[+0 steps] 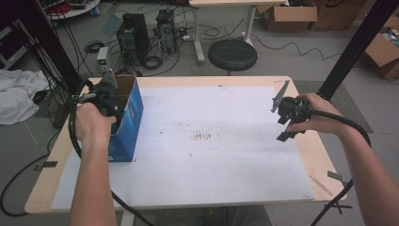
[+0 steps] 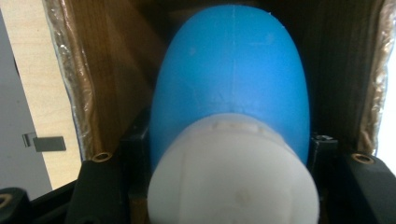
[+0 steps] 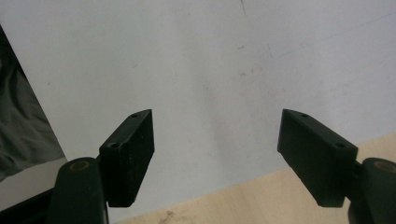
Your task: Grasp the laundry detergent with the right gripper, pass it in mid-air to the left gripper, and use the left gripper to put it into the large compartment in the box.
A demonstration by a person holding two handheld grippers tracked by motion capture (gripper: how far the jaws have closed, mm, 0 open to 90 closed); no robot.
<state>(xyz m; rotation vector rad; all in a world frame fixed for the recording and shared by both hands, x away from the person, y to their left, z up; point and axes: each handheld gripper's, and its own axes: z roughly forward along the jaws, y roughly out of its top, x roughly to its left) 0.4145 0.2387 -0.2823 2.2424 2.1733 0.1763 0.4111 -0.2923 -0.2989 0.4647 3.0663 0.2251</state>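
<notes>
Fingers of the left gripper [image 2: 229, 186] clamped a smooth blue-and-white plastic object [image 2: 231, 88], probably light and slippery, inside the blue cardboard box [image 1: 126, 117]; right gripper [image 3: 217, 154] fingers stood apart.

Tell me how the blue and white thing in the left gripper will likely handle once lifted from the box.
The blue and white object looks smooth and rounded, so it may slip or twist between the left gripper's jaws. Set down, that curved shape would probably roll. It appears rigid, not floppy.

Black right gripper [image 3: 217, 156], blocky screw-holed jaws, grey three-cornered plate, ribbed black cable
</notes>
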